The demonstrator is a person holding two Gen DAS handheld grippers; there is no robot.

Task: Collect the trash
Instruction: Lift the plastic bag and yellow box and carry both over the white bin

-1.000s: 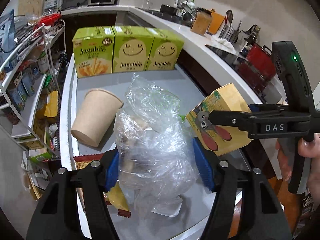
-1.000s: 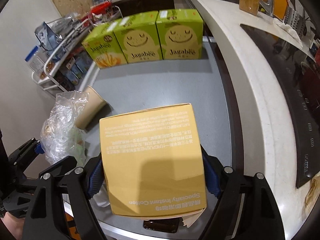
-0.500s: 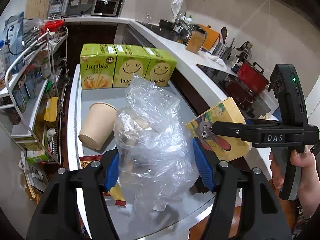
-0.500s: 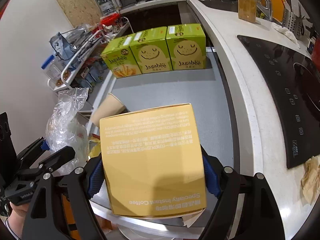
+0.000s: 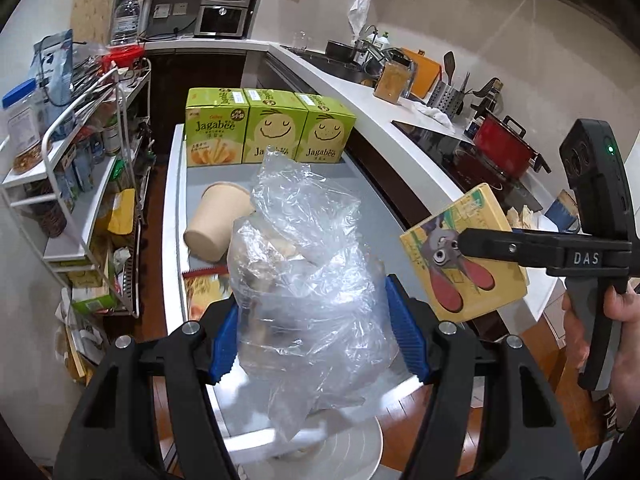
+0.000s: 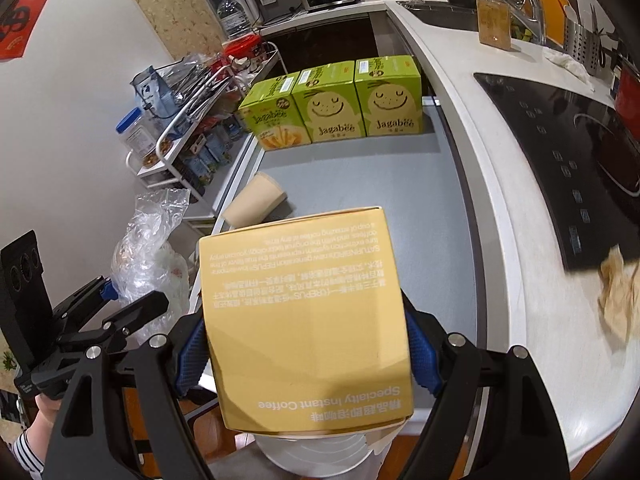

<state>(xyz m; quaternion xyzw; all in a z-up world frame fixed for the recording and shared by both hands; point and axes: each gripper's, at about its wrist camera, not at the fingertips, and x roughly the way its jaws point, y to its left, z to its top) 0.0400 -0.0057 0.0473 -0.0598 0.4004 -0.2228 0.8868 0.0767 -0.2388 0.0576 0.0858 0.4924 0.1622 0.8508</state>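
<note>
My left gripper (image 5: 312, 332) is shut on a crumpled clear plastic bag (image 5: 304, 272) and holds it above the near end of the grey table (image 5: 360, 184). My right gripper (image 6: 304, 344) is shut on a yellow instant coffee box (image 6: 304, 304); the box also shows in the left wrist view (image 5: 464, 252). A white round bin (image 5: 344, 448) sits below both, past the table's near edge; it also shows in the right wrist view (image 6: 320, 452). A tan paper cup (image 5: 216, 220) lies on its side on the table. A snack wrapper (image 5: 204, 284) lies near it.
Three green Jagabee boxes (image 5: 268, 132) stand at the table's far end. A wire rack (image 5: 80, 184) of goods stands to the left. A white counter (image 6: 500, 184) with a black cooktop (image 6: 572, 160) runs along the right. A red pot (image 5: 504, 148) sits there.
Both grippers have lifted and drawn back toward the near edge with the bag and the box. The white bin has come into view below them.
</note>
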